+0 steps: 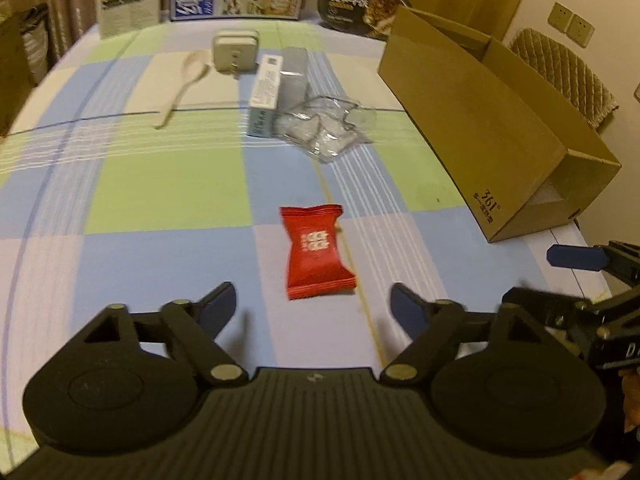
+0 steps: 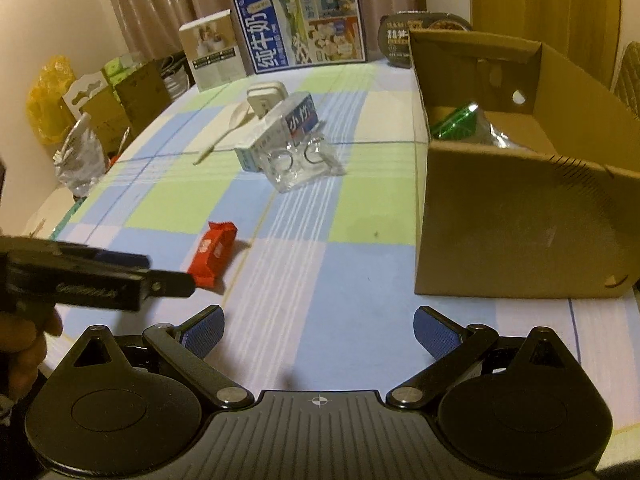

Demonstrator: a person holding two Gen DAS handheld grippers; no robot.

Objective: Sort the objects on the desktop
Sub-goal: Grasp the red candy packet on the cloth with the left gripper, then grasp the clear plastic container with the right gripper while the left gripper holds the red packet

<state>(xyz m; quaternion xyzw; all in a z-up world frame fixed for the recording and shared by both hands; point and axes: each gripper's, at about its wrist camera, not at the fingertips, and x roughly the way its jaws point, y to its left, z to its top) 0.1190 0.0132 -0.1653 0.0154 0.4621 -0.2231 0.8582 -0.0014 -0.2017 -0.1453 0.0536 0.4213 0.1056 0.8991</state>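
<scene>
Two hand-held grippers are hovering over a checked tablecloth in blue, green and white. The left gripper is pointing at a red snack packet, its blue-padded fingers spread wide and holding nothing; the packet is lying flat on the cloth just ahead of the gap between them. The right gripper is hanging beside it, jaws likewise wide apart and empty, facing a stretch of bare cloth in front of an open cardboard box. In the right wrist view the box is standing near the table's right edge, and a green wrapper is showing inside it. Farther along the cloth, a crumpled clear plastic tray is resting against a small white-and-blue carton, with a pale spoon lying to their left and a white charger-like block sitting just behind. At the far edge of the table, a blue milk carton case, a white printed box and a dark oval food bowl are standing in a row before the curtains.
</scene>
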